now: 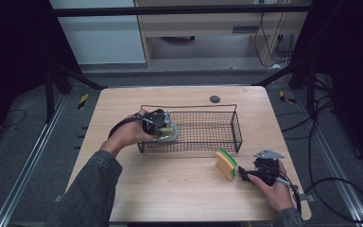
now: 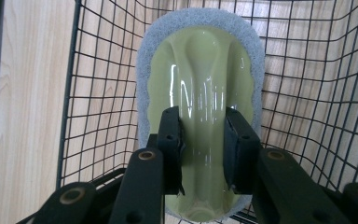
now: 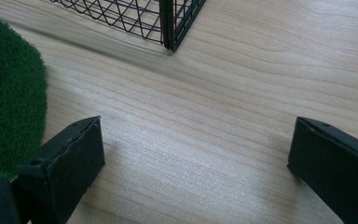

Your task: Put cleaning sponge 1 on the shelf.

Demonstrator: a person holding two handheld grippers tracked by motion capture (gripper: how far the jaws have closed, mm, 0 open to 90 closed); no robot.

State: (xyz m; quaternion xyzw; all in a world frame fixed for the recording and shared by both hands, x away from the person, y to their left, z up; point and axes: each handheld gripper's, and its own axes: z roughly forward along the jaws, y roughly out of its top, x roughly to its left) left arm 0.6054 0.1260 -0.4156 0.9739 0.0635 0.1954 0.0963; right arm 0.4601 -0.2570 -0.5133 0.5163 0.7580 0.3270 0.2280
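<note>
At the near edge of the high view, a person's forearms enter from below; the left one wears a dark grey sleeve (image 1: 87, 189). The right gripper (image 1: 246, 174) rests low over the light wooden table (image 1: 179, 189) near its right front corner, its black jaws spread wide with nothing between them; the right gripper view shows bare wood grain between the two pads. Just beside the right gripper's left jaw lies a rectangular sponge with a yellow foam body and a green scouring face (image 1: 226, 164), resting on the table outside the basket; whether the jaw touches it cannot be told. Farther in, a black wire-mesh rectangular basket (image 1: 217, 137) sits at mid-table, its long side parallel to the front edge. The left gripper (image 2: 203, 140) reaches into the left end of the basket and is clamped on the raised central ridge of a pale green glossy plastic scrubber with a grey-white foam rim (image 2: 200, 70); both pads press against the ridge flanks. The scrubber is inside the basket at its left end, close to the mesh floor. A small dark round disc (image 1: 214, 99) lies on the table beyond the basket, near the far edge. Beyond the table: grey carpeted floor, black frame struts at both sides, loose black cables on the right, and a light wooden cabinet (image 1: 203, 23) against the far wall
</note>
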